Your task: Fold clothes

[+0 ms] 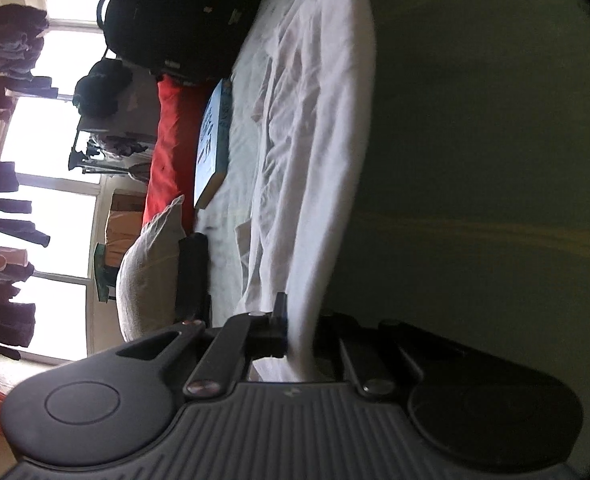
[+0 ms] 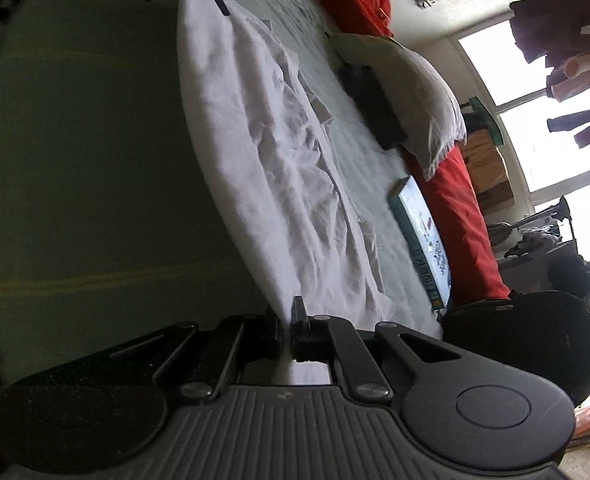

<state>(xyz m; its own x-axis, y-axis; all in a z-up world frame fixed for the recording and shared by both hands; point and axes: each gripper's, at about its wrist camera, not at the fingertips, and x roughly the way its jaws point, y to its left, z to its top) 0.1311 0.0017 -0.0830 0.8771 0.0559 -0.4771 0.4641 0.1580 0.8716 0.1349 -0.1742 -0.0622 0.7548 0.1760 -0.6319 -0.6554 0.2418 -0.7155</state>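
The white garment point(image 1: 315, 128), thin crumpled cotton by the look of it, lay spread along the pale bed sheet point(image 1: 235, 152), its near edge lifted off the bed. The left gripper point(image 1: 295, 332) was clamped on one end of that edge, cloth pinched between its jaws; the right gripper point(image 2: 285, 330) was clamped on the other end, and the edge hung taut between them. The fabric seemed light and limp: it would likely sag and drape wherever unsupported, so a hold at corners or hems, as here, looked soundest. A blue book point(image 1: 211, 140), a red blanket point(image 1: 171, 148), a pillow point(image 2: 419, 92) and a black backpack point(image 1: 183, 16) lay beyond.
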